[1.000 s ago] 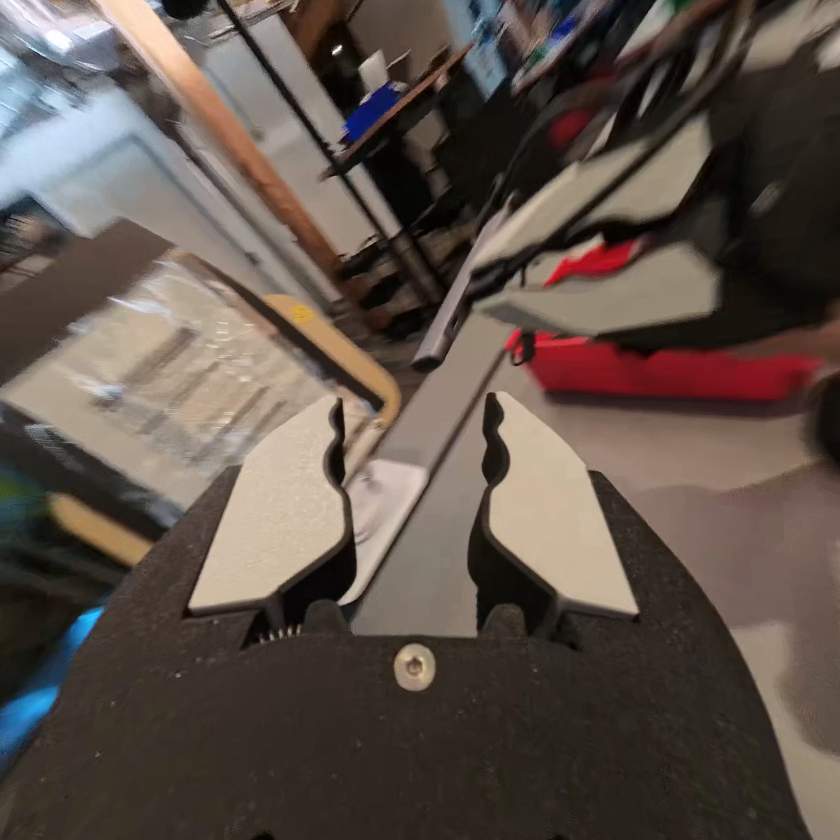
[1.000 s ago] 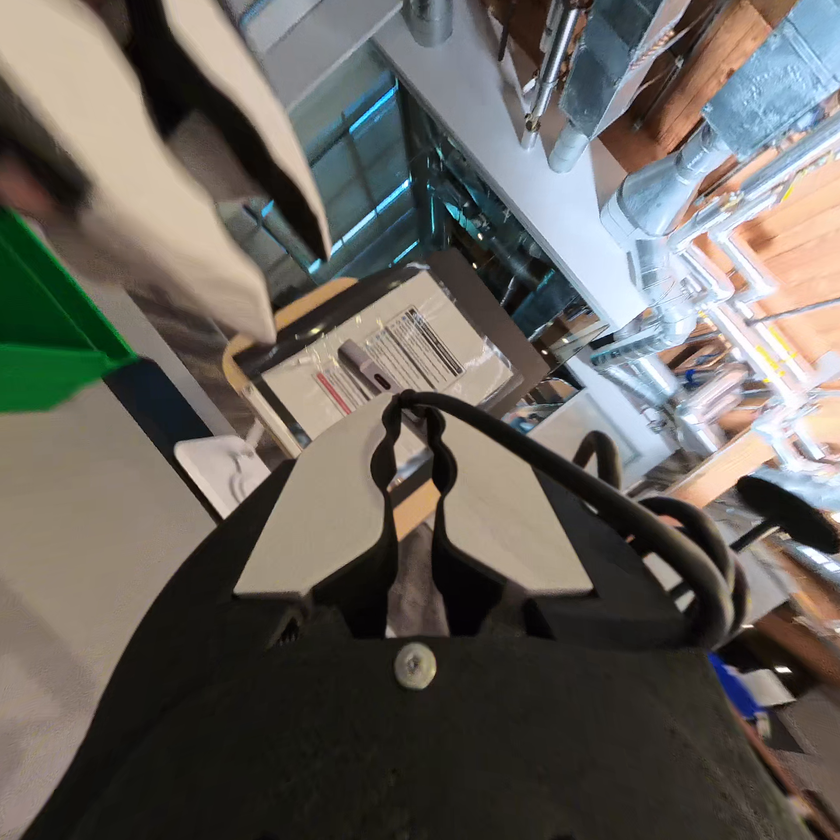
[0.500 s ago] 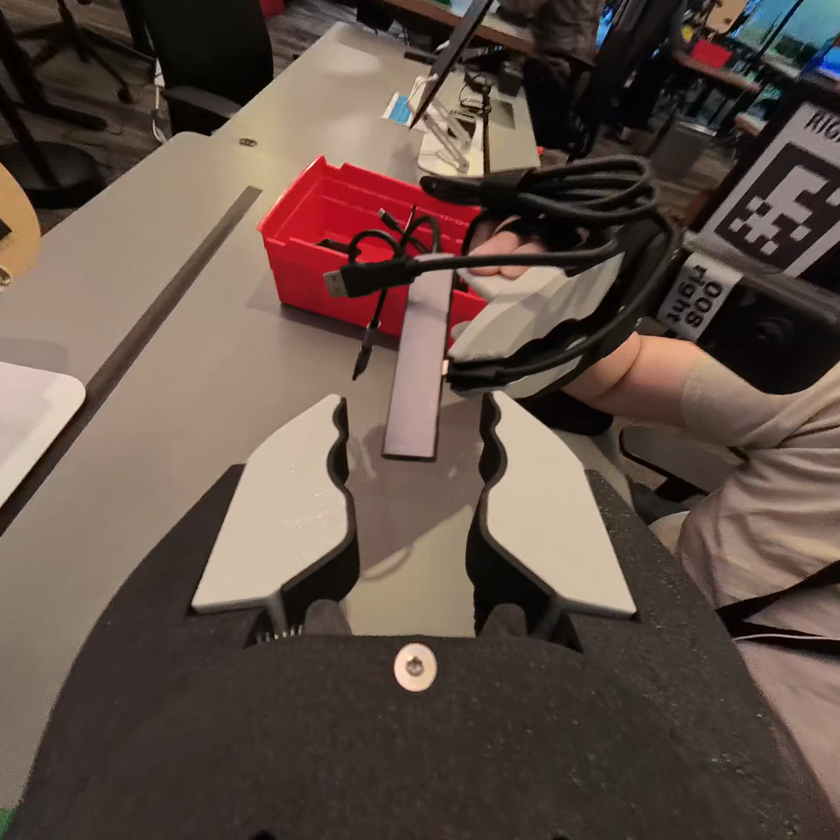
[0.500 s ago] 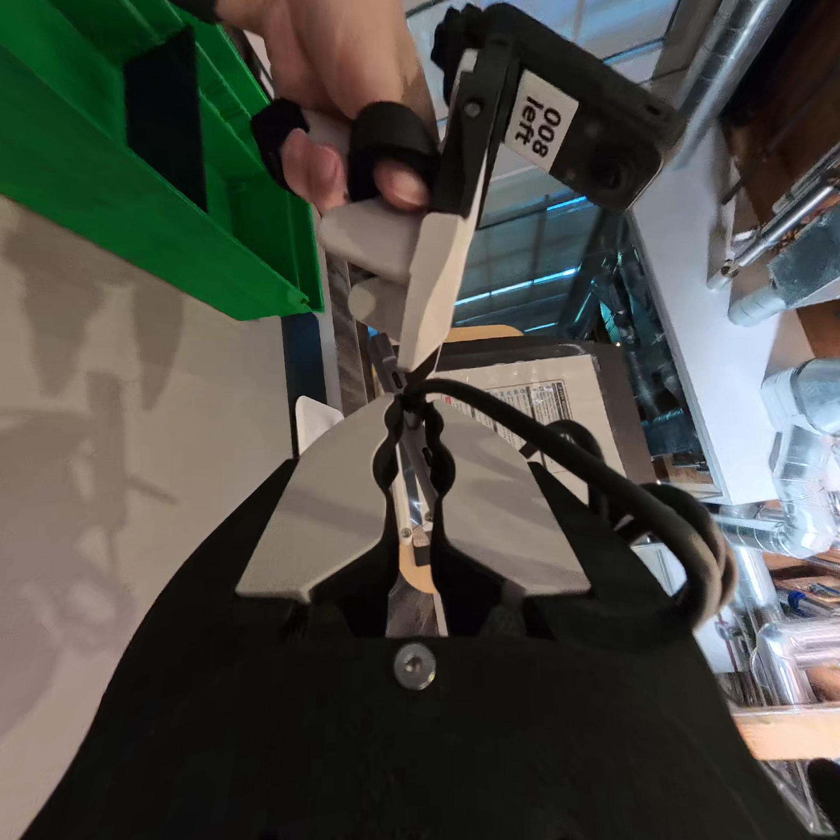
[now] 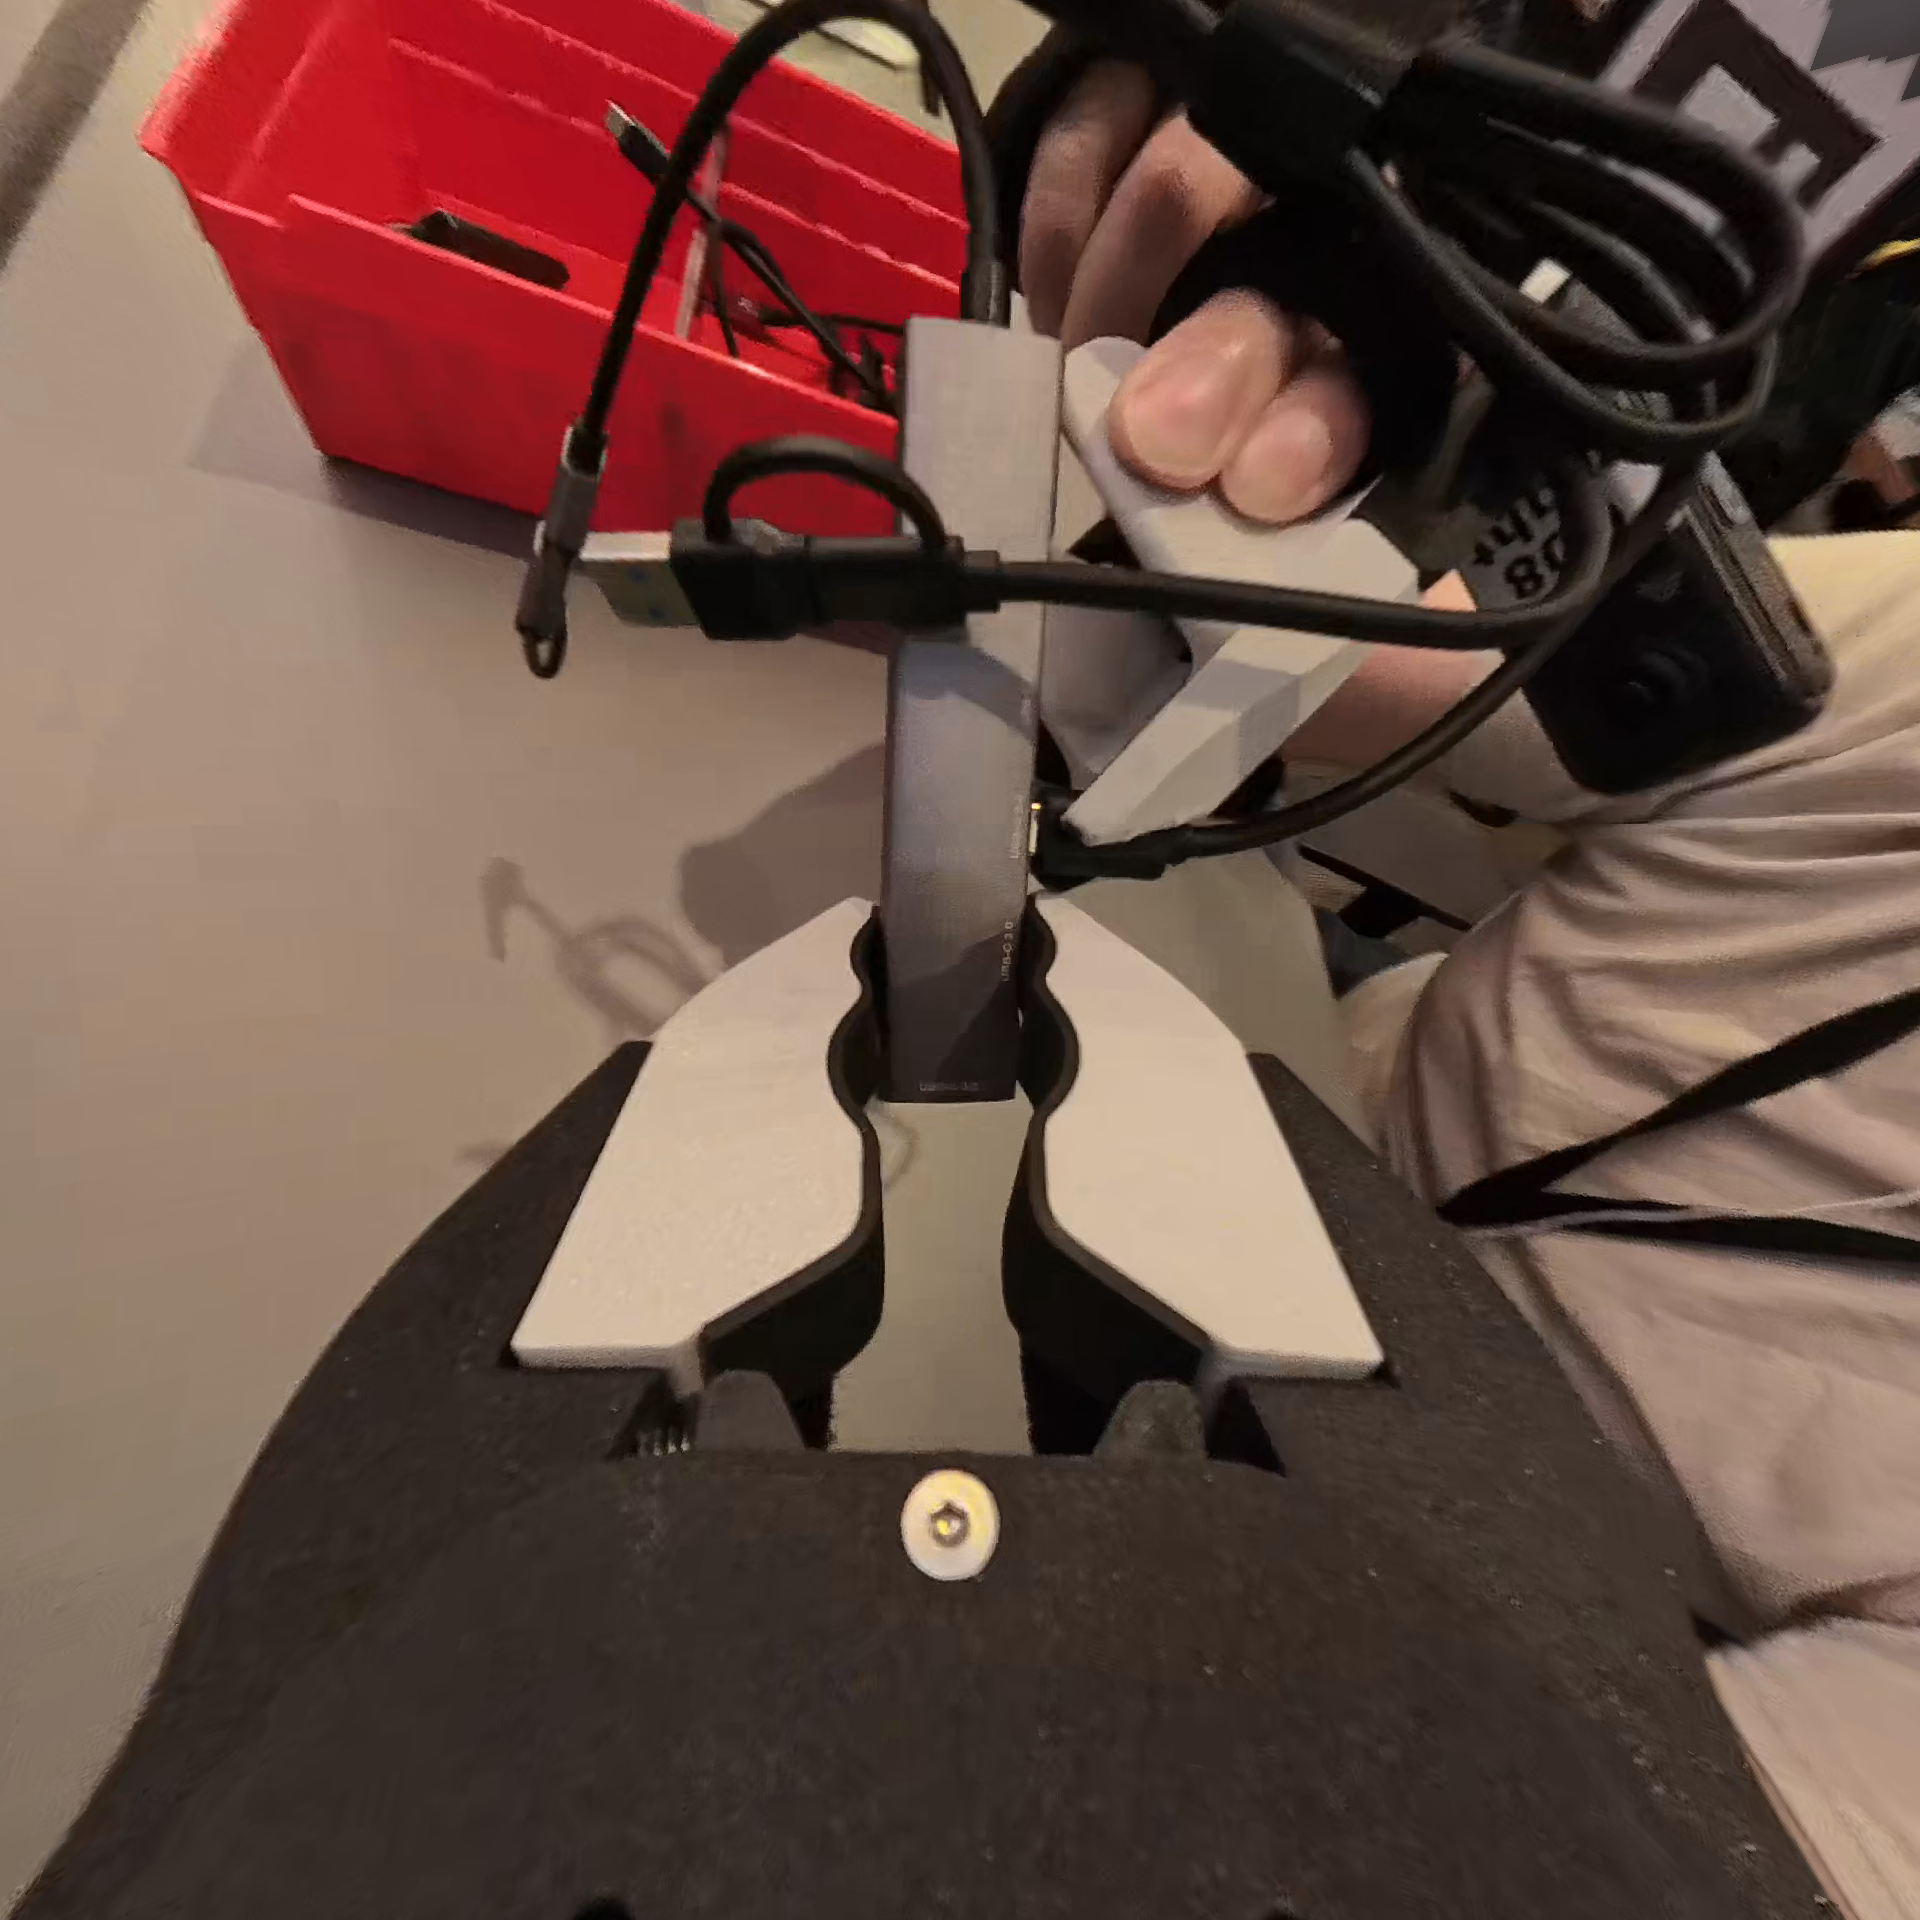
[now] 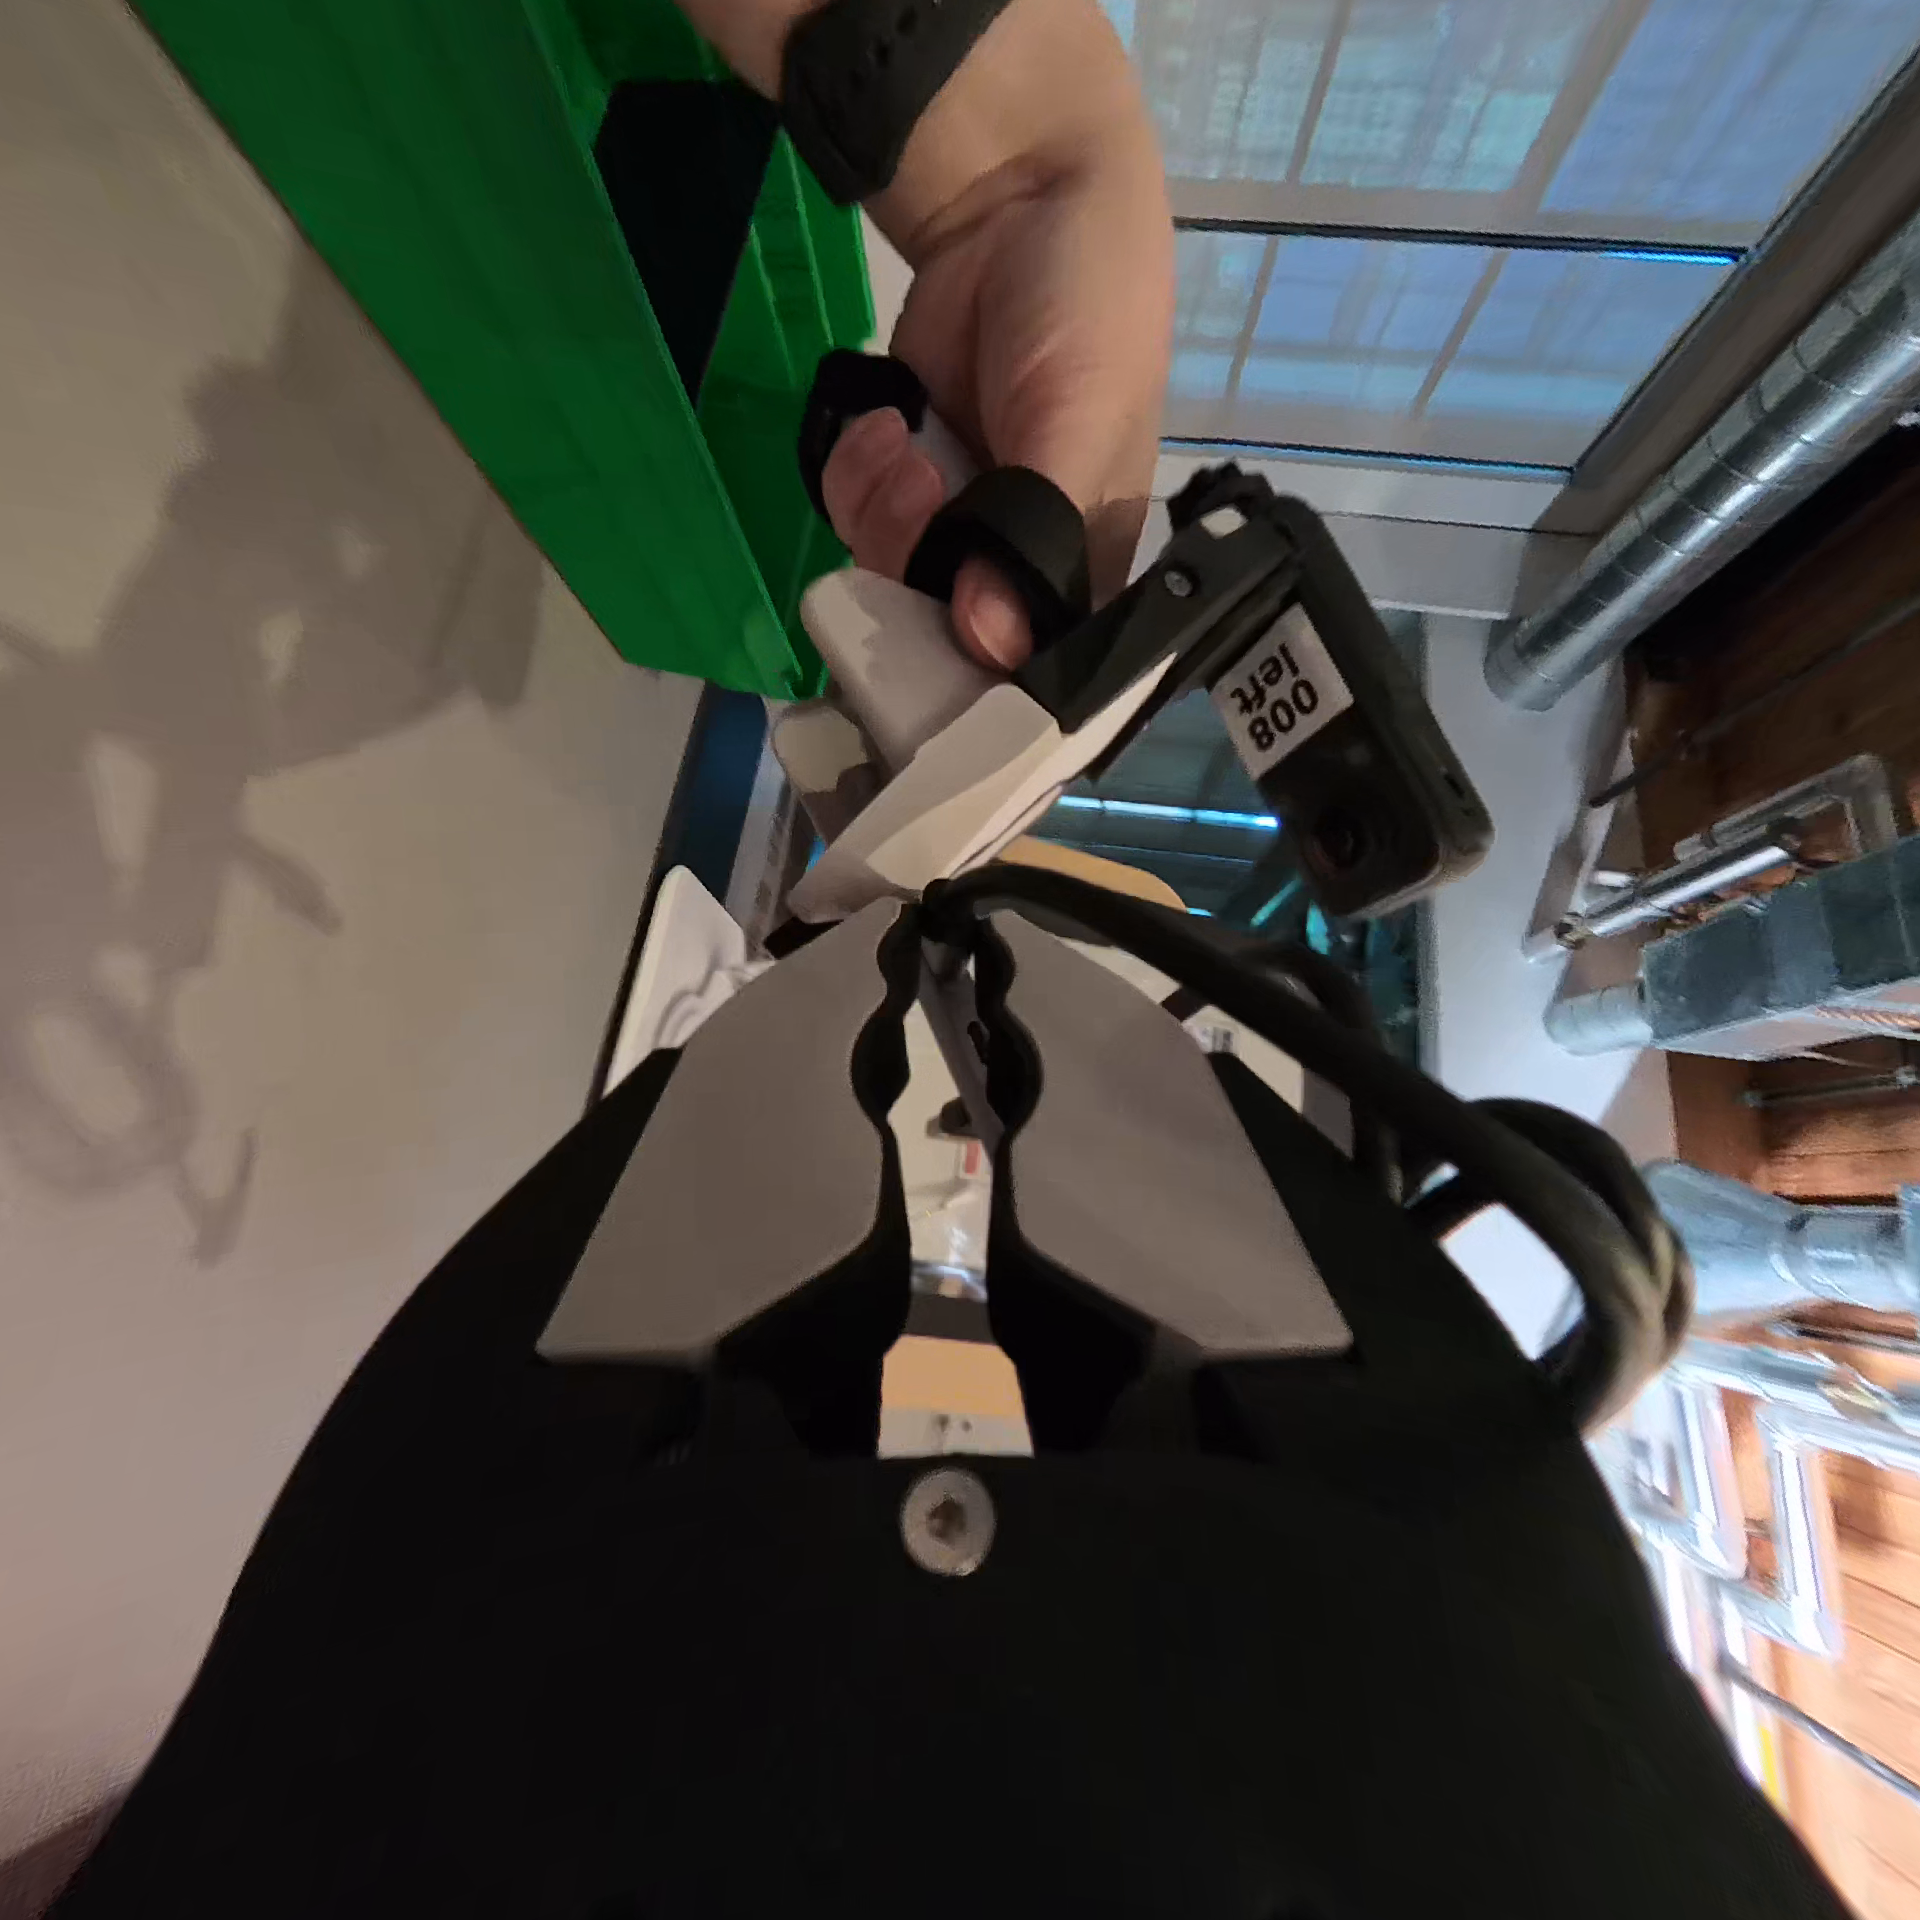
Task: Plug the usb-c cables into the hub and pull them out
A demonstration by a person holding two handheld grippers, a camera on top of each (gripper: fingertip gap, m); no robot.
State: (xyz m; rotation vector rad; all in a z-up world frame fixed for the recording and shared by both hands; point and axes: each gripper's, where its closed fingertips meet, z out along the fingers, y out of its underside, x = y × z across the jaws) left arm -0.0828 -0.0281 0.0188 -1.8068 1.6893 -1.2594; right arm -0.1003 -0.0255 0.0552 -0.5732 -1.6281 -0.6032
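In the left wrist view my left gripper (image 5: 954,920) is shut on the near end of the long dark grey hub (image 5: 956,790), which stands away from me above the table. My right gripper (image 5: 1081,831) comes in from the right, shut on the plug of a black cable (image 5: 1122,857) at the hub's right edge. Whether the plug is seated I cannot tell. The cable's coil (image 5: 1558,208) hangs around the right gripper. In the right wrist view my right gripper (image 6: 940,920) pinches the black cable (image 6: 1247,966) at its tips, with the hub (image 6: 961,1029) behind them and the left gripper (image 6: 831,883) just beyond.
A red bin (image 5: 416,343) with cables stands on the grey table (image 5: 260,831) behind the hub. A loose plug on the black cable (image 5: 727,592) crosses in front of the hub. A green bin (image 6: 540,312) is on the left side. The person's torso (image 5: 1662,1143) is at the right. My left and right fingertips are right by each other.
My left gripper moved up to the hub and its jaws closed on the hub's near end. My right gripper kept hold of the black cable and brought its plug to the hub's side.
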